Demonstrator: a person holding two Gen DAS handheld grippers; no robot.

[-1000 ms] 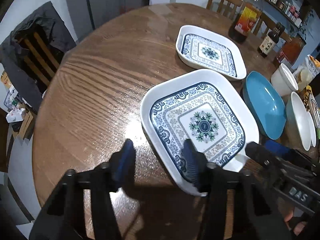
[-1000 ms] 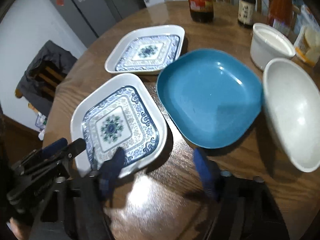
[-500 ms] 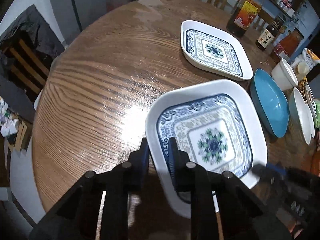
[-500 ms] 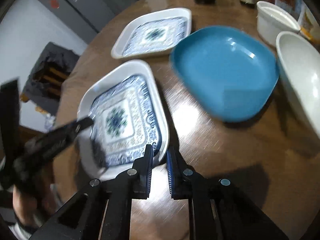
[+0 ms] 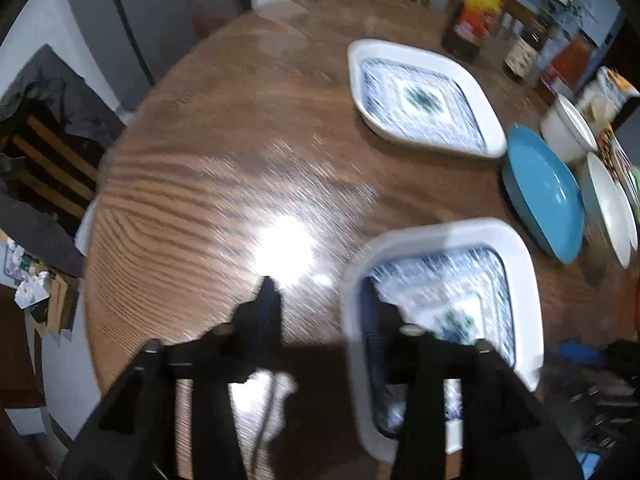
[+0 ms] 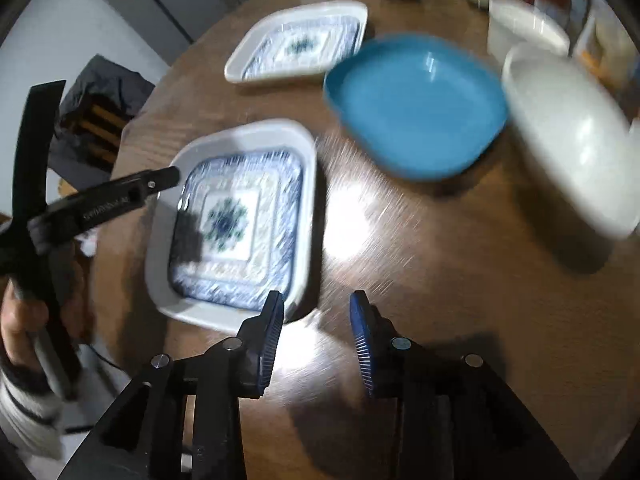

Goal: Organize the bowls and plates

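Resting on the round wooden worktop (image 5: 208, 168), the near patterned plate (image 6: 236, 224) lies flat, with a second patterned plate (image 6: 300, 46) farther back. Blue plate (image 6: 416, 104) sits just right of both; white bowl (image 6: 568, 136) beside it. Left gripper (image 5: 320, 312): fingers spread apart, one over the near plate's rim, one outside. Right gripper (image 6: 316, 336): fingers parted, empty, just beside that plate's near corner. Frames motion-blurred.

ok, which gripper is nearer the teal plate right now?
Right. The right gripper hovers open over the table just short of the teal plate; the left gripper straddles the near patterned plate's far rim.
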